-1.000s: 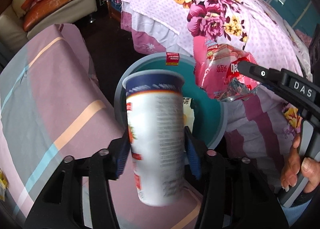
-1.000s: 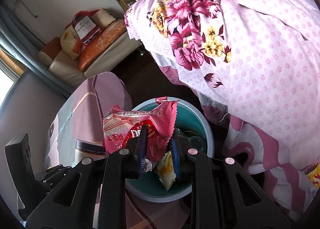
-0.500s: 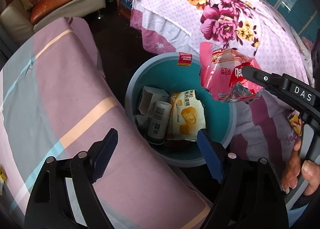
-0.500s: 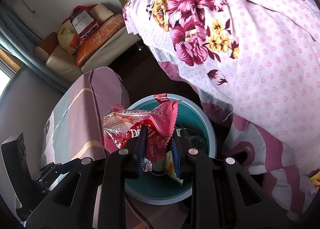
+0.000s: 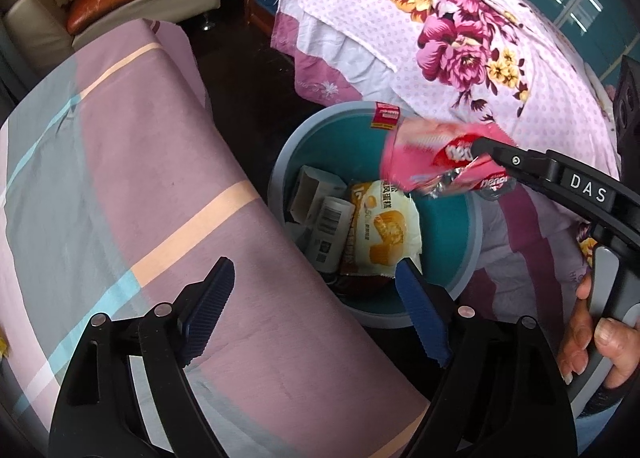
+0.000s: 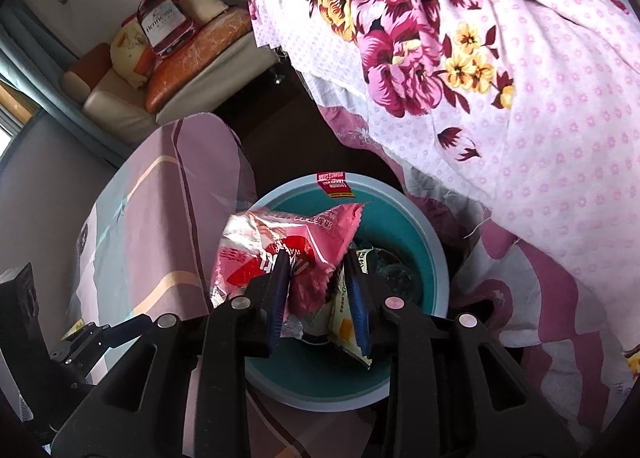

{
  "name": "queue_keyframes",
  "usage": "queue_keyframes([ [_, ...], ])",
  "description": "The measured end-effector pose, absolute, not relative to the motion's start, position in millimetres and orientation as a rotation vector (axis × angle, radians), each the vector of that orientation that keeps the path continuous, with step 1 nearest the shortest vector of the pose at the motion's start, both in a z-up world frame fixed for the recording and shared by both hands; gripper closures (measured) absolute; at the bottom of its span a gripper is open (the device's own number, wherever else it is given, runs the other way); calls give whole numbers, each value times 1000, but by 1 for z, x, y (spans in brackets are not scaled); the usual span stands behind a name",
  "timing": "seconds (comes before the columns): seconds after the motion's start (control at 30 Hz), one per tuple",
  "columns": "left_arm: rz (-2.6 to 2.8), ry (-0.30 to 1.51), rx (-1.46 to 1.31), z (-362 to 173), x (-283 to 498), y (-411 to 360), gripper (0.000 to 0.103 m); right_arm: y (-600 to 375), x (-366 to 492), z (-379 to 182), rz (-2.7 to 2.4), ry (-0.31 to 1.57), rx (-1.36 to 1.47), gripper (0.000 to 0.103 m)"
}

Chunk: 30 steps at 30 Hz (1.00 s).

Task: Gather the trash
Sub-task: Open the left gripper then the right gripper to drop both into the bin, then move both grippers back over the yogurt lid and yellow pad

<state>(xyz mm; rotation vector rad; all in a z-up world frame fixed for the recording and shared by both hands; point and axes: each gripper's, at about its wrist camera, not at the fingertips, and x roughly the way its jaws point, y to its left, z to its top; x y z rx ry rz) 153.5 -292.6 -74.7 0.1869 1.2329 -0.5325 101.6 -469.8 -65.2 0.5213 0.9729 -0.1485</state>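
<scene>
Pink wrapper: hanging above the mouth of the teal bin, crumpled, its long side running across from the silvery torn end on the left to a pointed pink corner on the right; the lower edge droops toward the bin.
Right gripper: tilted steeply down over the bin. Its jaws have just been parting a little, with the wrapper between them. The left pad lies against the wrapper; beside the right pad there is a gap, so the hold looks loose, and I cannot tell if the wrapper is pinched or merely hanging there.
Right hand: fingers curled round the grey handle, low at the right edge of the left camera's view.
Left gripper: pointing down near the bin's rim, at the edge of the striped pink cloth. Its jaws have just been spreading and now stand wide with nothing between them.
Bin contents: a yellow cake packet lies face up, a white cup on its side just left of it, and a small pale box behind.
Surroundings: a floral bedspread drapes close behind the bin.
</scene>
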Motion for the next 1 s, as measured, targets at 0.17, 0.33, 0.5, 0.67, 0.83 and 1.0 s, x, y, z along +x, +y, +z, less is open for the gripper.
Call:
queue_keyframes([
  [0.17,-527,1247,157,-77,156,-285,19,-463,105,-69,-146,995,521,43],
  [0.33,-524,1256,141,-78,154,-277,19,-454,106,-70,-146,1014,527,30],
  [0.5,-514,1249,112,-75,149,-262,19,-443,106,-65,-143,1026,507,27],
  [0.67,-501,1238,81,-69,142,-242,19,-427,106,-58,-133,1032,482,26],
  [0.83,-488,1225,49,-61,135,-222,19,-404,107,-47,-105,1039,436,24],
  [1.0,-472,1211,23,-55,125,-199,17,-381,107,-39,-77,1045,395,22],
])
